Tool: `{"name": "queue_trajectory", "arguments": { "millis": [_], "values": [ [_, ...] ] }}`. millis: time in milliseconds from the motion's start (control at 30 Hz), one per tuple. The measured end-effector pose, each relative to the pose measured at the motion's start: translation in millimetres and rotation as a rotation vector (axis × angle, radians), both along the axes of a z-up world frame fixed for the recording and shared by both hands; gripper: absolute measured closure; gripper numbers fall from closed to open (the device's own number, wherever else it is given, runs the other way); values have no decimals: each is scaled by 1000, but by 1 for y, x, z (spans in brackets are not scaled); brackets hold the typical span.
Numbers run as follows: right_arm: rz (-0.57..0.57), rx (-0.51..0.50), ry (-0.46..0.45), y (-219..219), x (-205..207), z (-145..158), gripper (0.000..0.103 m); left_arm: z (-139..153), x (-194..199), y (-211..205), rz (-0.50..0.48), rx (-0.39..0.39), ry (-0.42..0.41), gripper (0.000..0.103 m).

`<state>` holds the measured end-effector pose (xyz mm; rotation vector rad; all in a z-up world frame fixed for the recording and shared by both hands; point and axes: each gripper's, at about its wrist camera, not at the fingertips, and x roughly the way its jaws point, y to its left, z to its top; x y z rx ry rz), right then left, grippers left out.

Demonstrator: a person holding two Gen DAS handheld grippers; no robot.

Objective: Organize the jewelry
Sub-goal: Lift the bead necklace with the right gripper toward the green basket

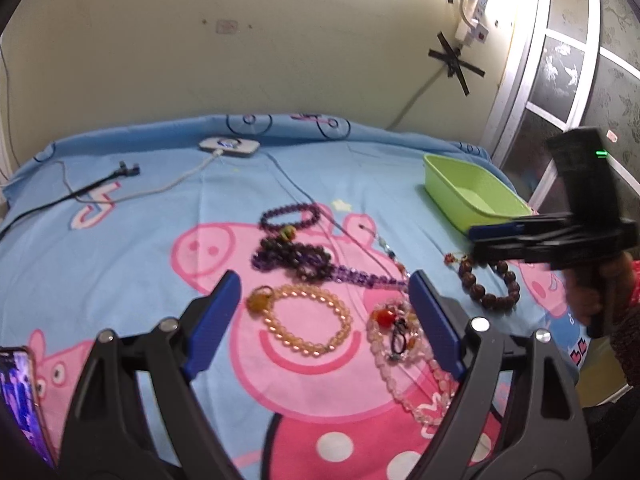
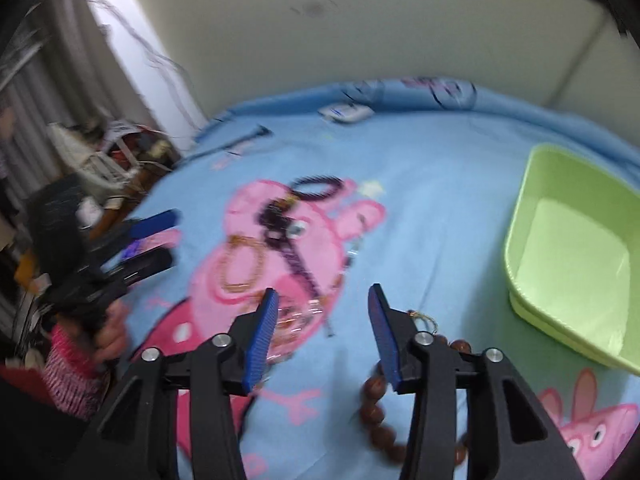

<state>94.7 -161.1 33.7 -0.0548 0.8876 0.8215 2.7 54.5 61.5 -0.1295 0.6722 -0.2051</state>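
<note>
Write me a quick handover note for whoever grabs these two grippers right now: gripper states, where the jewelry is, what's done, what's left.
Left gripper: open, empty, above the amber bead bracelet.
Right gripper: open, holding nothing, over the sheet beside the brown wooden bead bracelet.
Green tray: looks empty, on the bed's right side.
Still loose on the sheet: purple bracelet, dark purple bead strands, clear pink bead necklace, plus the amber and brown ones.
Done: nothing sorted yet.
Left: probably move every piece into the tray.
</note>
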Motion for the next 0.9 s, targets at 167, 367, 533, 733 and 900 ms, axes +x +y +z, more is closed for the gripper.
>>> {"name": "queue_trajectory", "arguments": {
  "millis": [167,367,533,733,900],
  "values": [
    [0,-59,41,36,23,-34,90,-4,2,-8,-16,-13,23,21],
    [-2,-48,19,36,27,-23,103,-4,5,-28,-69,21,33,21],
    [-10,142,-31,7,11,38,103,2,21,-56,-150,22,20,21],
    [1,265,-122,-5,-3,112,103,23,44,-93,-242,23,-45,23],
    [-18,307,-235,-18,-11,160,103,33,74,-110,-293,23,-9,89]
  ]
}}
